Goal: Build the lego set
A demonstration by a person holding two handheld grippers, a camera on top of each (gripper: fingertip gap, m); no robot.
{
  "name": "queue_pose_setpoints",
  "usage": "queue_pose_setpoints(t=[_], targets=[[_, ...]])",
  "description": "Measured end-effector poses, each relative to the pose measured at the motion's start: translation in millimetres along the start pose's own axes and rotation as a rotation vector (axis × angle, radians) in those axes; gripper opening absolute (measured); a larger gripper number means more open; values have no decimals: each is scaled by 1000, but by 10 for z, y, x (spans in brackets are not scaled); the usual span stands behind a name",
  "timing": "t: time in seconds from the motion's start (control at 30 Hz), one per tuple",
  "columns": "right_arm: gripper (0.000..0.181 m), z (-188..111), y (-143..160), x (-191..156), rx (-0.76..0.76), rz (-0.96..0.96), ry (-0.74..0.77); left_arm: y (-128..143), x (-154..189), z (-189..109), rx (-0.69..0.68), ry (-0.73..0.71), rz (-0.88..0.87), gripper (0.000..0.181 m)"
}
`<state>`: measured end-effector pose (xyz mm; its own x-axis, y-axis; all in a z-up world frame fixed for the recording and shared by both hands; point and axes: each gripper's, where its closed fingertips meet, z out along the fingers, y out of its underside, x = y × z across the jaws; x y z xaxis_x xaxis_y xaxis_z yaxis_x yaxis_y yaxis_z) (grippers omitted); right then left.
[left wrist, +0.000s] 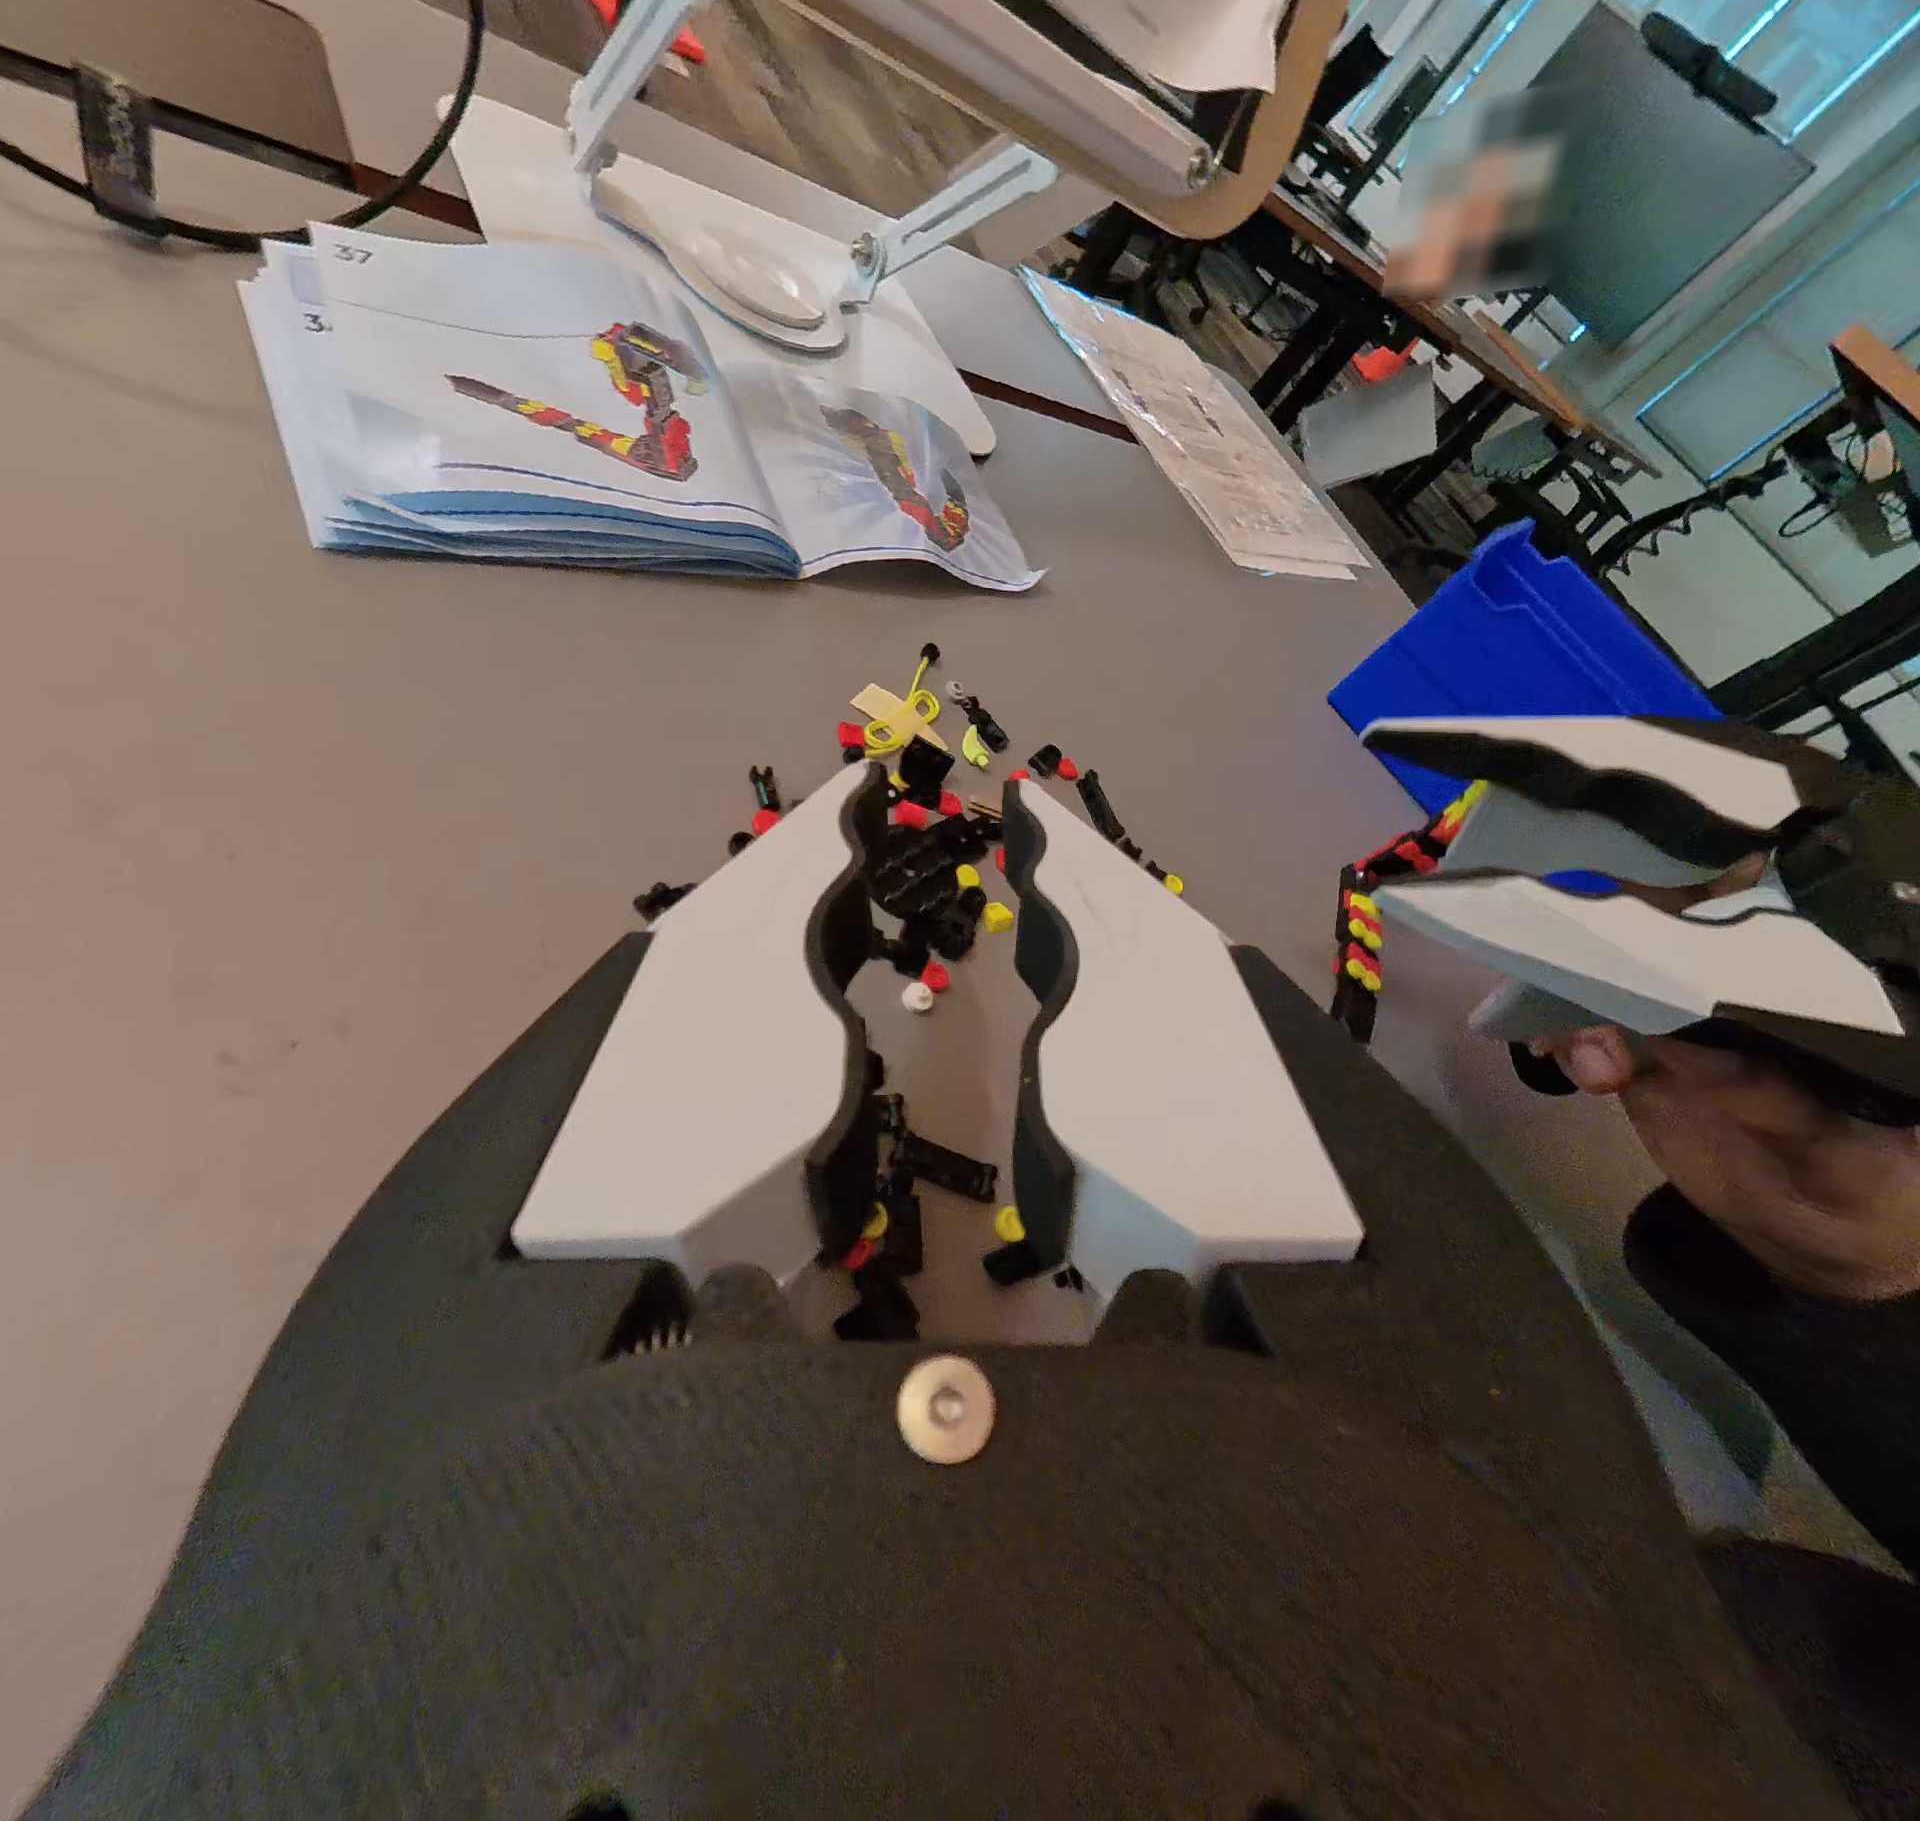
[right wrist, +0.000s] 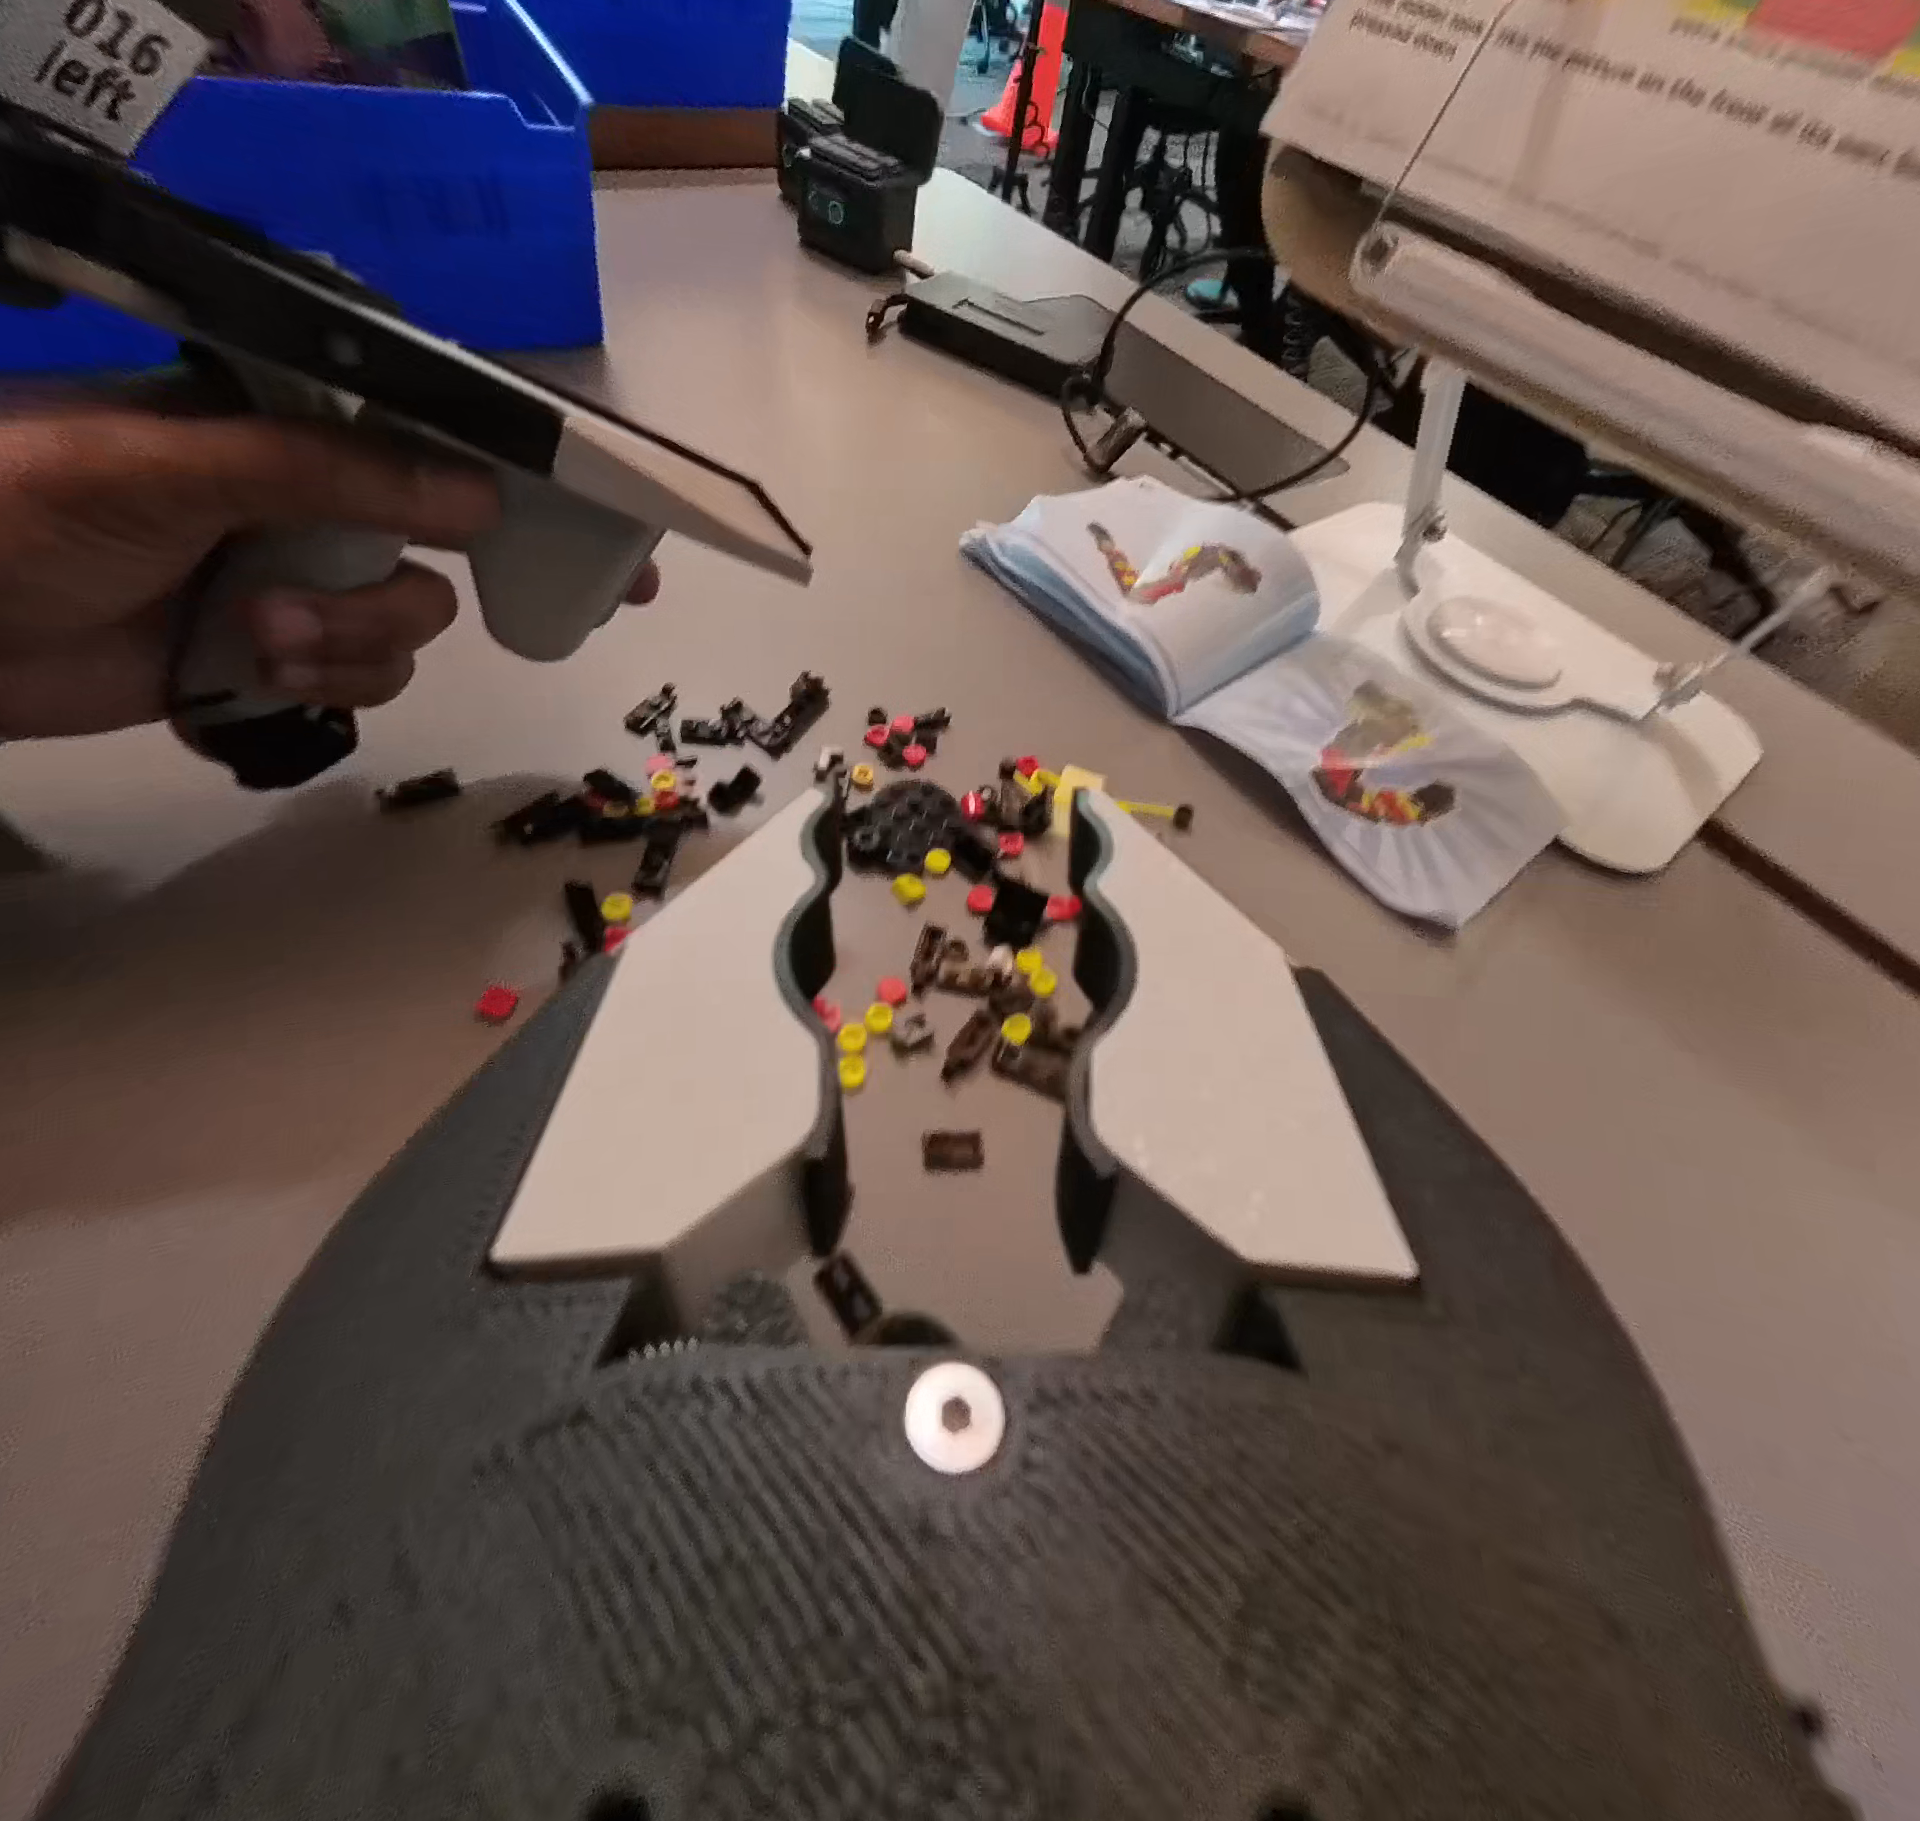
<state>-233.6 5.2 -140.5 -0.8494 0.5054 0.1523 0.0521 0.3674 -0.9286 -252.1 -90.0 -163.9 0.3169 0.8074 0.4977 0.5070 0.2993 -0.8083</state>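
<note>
Both tools hover released over loose lego pieces [left wrist: 935, 888] scattered on the grey table [left wrist: 312, 836]: left tool [left wrist: 935, 795], right tool [right wrist: 951, 810]; farther off lies an open instruction booklet [left wrist: 540, 421]; right, perhaps a partly built chain [left wrist: 1361, 924].

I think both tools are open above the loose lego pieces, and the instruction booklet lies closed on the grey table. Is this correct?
Not fully. The instruction booklet lies open, not closed; the left wrist view shows two illustrated pages spread flat. The rest holds: the left tool and the right tool are both open above the loose lego pieces on the grey table.
</note>
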Motion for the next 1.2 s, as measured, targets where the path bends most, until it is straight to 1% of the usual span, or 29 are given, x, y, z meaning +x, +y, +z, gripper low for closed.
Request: queue_pose_setpoints(t=[0.07,0.13,0.2,0.23,0.3,0.37,0.4,0.47,0.6,0.77,0.83,0.97,1.1,1.2], targets=[[44,177,-182,47,-34,-55,11,-43,-46,-27,8,5,-36,23],[46,429,-375,100,-86,-124,20,-96,-87,-69,24,14,-70,24],[47,771,-535,139,-117,-198,11,-159,-114,-127,51,26,-112,25],[47,972,-558,161,-142,-233,3,-194,-115,-161,67,38,-134,25],[45,1390,-459,203,-230,-298,-29,-247,-105,-228,95,67,-164,24],[44,1735,-257,272,-364,-343,-45,-268,-139,-276,105,69,-168,24],[43,1862,-177,302,-414,-364,-48,-275,-169,-294,107,62,-165,24],[46,2035,-75,361,-480,-397,-32,-294,-207,-325,113,60,-173,24],[41,2209,-45,396,-498,-431,-7,-305,-188,-347,120,109,-234,24],[42,2320,59,429,-536,-428,-7,-279,-150,-332,106,155,-290,24],[39,2345,80,453,-536,-431,-1,-284,-158,-332,108,155,-295,24],[25,2350,100,511,-529,-429,10,-278,-183,-318,105,144,-295,24],[3,2283,38,600,-490,-397,32,-249,-183,-295,93,143,-295,24],[0,2156,-104,722,-415,-312,76,-243,-175,-294,90,146,-295,24]])
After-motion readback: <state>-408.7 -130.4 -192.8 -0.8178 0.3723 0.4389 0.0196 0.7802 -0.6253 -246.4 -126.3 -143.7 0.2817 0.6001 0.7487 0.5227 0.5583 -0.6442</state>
